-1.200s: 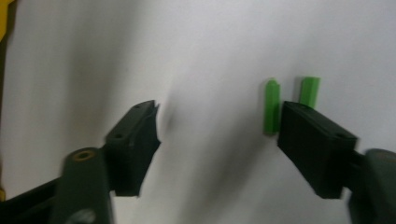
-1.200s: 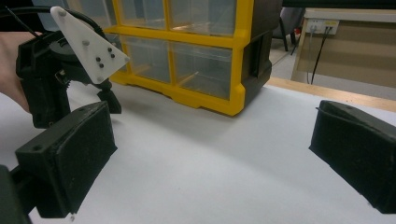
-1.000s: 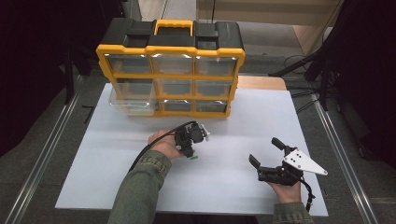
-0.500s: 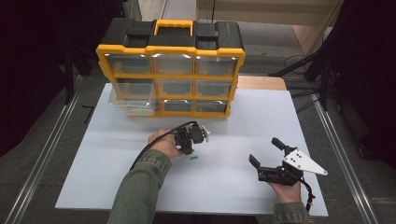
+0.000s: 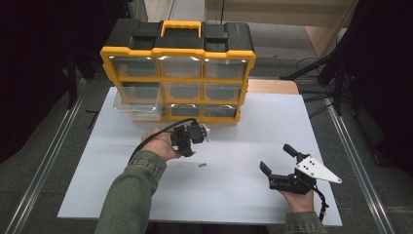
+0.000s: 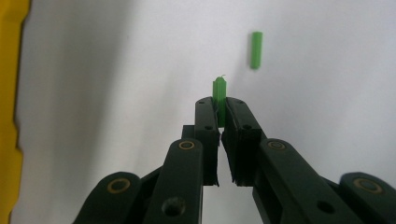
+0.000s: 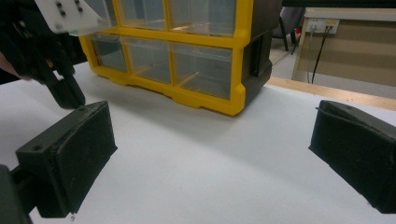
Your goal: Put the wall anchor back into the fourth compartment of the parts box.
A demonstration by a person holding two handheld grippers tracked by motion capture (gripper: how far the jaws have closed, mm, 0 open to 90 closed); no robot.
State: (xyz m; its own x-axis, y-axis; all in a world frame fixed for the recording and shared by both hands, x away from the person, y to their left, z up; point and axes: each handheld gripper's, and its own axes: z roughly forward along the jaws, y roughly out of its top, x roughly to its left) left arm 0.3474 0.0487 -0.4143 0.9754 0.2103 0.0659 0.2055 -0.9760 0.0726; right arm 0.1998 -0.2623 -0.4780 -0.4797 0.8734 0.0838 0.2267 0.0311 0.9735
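White sheeting covers your table [image 5: 234, 195], with a yellow-and-black plastic drawer cabinet [image 5: 178, 78] standing at its far edge; one clear drawer [image 5: 138, 105] at its lower left is pulled out. Your left gripper [image 6: 220, 112] has just been closing, and its jaws now pinch a small green plastic peg [image 6: 219, 95], which sticks out past the tips, held above the sheet just in front of the cabinet. A second green plastic peg [image 6: 255, 50] lies loose on the sheet just beyond it, nearer you in the high view [image 5: 202, 165]. Your right gripper [image 5: 276, 159] rests low over the near right of the table, jaws spread wide with nothing between them. No writing is legible on the cabinet or the grippers.
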